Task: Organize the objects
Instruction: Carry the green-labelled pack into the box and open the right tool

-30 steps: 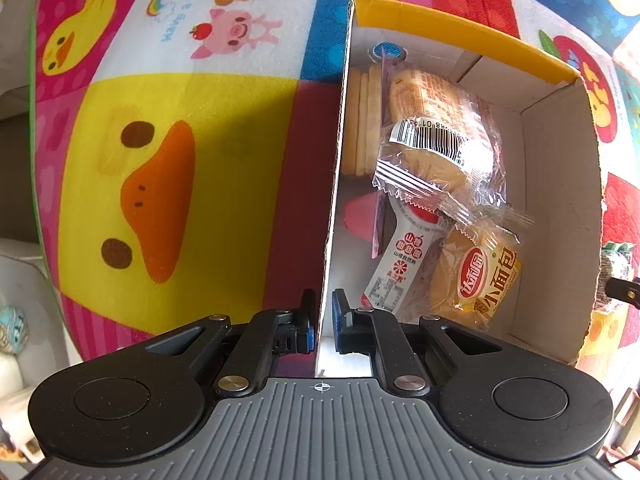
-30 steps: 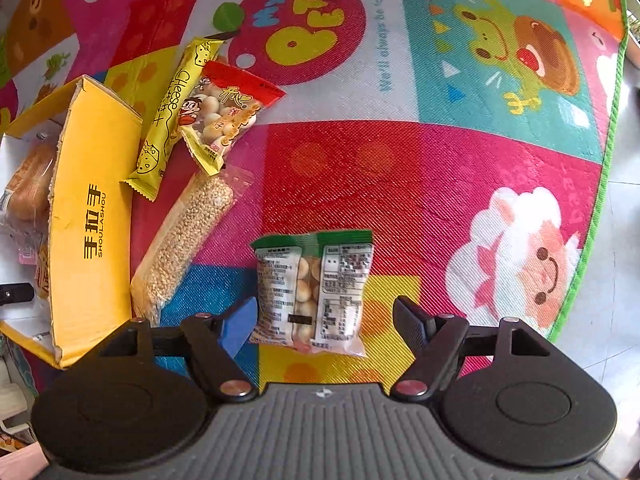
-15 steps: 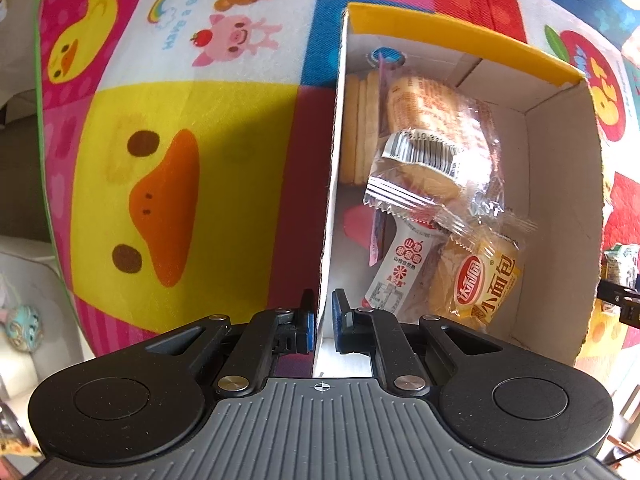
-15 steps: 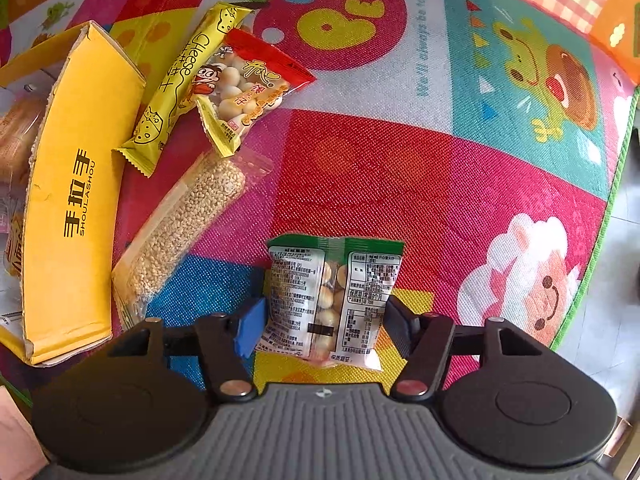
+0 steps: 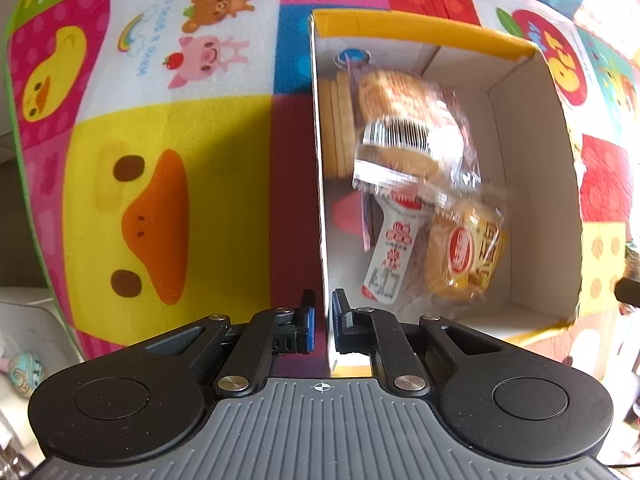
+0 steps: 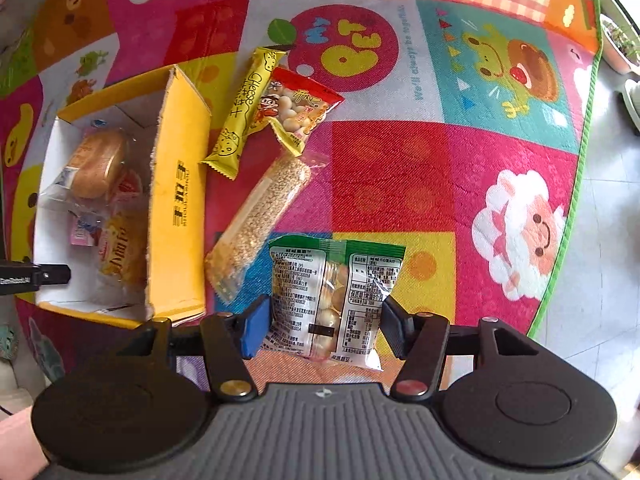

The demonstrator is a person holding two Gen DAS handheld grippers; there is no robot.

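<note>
A green-topped snack packet [image 6: 334,298], its clear window showing pale round pieces, hangs between the fingers of the right gripper [image 6: 320,326], which points straight down over a bright cartoon play mat [image 6: 400,168]. The jaws are closing on the packet, the blue pad on one side and the black pad on the other pressing against its edges, and the packet appears lifted clear of the mat.

Just beside it on the mat lies a clear sleeve of puffed grain [image 6: 262,220], set at a slant. Above that sit a red packet of small white balls [image 6: 298,108] and a yellow bar wrapper marked "Cheese" [image 6: 244,114], the red packet overlapping the bar's upper end.

To their left stands an open yellow cardboard box [image 6: 180,200] with a white interior. In the left wrist view, the left gripper [image 5: 323,322] is clamped on the box's [image 5: 532,184] near side wall, one finger outside and one inside, jaws almost together on the thin card. Inside the box lie wrapped snacks in a loose heap: a round cake in clear film with a barcode label [image 5: 400,120], a stack of pale biscuits [image 5: 338,128] against the gripped wall, a white sachet with red print [image 5: 390,256], and a small bread in a yellow and red wrapper [image 5: 466,256]. The heap looks blurred in that view.

A pink sleeve [image 6: 18,436] shows at the lower left edge of the right wrist view.
</note>
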